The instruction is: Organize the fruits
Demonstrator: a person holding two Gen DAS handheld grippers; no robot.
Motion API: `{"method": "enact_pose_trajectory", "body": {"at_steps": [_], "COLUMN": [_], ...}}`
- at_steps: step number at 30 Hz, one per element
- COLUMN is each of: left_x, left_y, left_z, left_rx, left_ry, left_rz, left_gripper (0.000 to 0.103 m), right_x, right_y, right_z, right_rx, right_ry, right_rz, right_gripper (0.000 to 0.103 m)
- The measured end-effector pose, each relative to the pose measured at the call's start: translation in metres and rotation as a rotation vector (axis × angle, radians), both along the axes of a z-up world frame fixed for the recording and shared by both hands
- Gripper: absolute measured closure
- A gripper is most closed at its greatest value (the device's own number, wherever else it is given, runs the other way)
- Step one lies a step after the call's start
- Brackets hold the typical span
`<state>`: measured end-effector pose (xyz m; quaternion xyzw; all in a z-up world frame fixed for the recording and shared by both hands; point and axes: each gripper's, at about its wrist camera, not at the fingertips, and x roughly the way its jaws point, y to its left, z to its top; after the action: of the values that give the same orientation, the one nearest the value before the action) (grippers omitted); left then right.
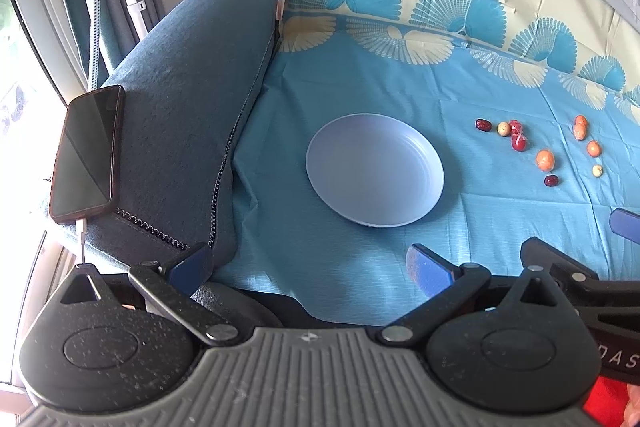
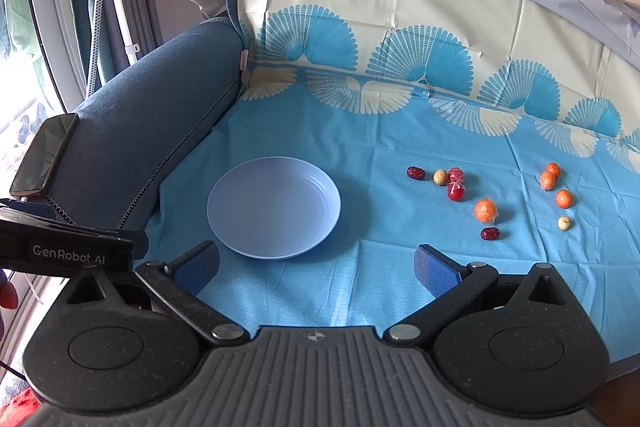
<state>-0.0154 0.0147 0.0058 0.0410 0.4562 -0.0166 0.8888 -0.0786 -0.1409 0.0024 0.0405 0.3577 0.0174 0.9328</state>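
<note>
Both tongs, left (image 1: 308,263) and right (image 2: 318,265), gape wide before the plate (image 2: 240,227) (fruits (image 2: 486,209) scattered rightward).

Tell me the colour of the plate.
Pale lavender-blue, plain; the plate shows best in the right wrist view.

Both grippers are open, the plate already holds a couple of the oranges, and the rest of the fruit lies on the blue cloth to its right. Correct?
Not quite: the plate holds nothing, as the right wrist view shows. All the fruit lies on the blue cloth to its right, and both grippers, left and right, are open.
</note>
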Motion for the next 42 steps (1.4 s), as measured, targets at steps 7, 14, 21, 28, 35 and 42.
{"method": "enact_pose_trajectory", "body": {"at_steps": [7, 14, 21, 28, 35, 42], "left_x": [0.0, 0.0, 0.006, 0.034, 0.101, 0.179], "left_y": [0.0, -0.002, -0.006, -0.041, -0.122, -0.208], "left_z": [0.0, -0.002, -0.007, -0.018, -0.047, -0.096], "left_rx": [0.003, 0.009, 0.004, 0.011, -0.014, 0.022], "left_ry": [0.001, 0.009, 0.037, 0.048, 0.079, 0.094], "left_rz": [0.002, 0.001, -0.036, -0.066, -0.171, -0.213], "left_gripper": [0.0, 0.0, 0.0, 0.0, 0.0, 0.0], "right_x": [0.0, 0.0, 0.006, 0.014, 0.047, 0.114], "right_y": [0.001, 0.001, -0.004, -0.066, -0.152, -0.22], "right_z": [0.0, -0.002, -0.009, -0.032, -0.082, -0.143], "right_rx": [-0.002, 0.008, 0.032, 0.067, -0.007, 0.039], "right_ry": [0.003, 0.011, 0.015, -0.066, -0.009, 0.085], "right_rz": [0.007, 0.007, -0.006, -0.288, -0.448, -0.441], "right_gripper": [0.001, 0.001, 0.001, 0.001, 0.001, 0.001]}}
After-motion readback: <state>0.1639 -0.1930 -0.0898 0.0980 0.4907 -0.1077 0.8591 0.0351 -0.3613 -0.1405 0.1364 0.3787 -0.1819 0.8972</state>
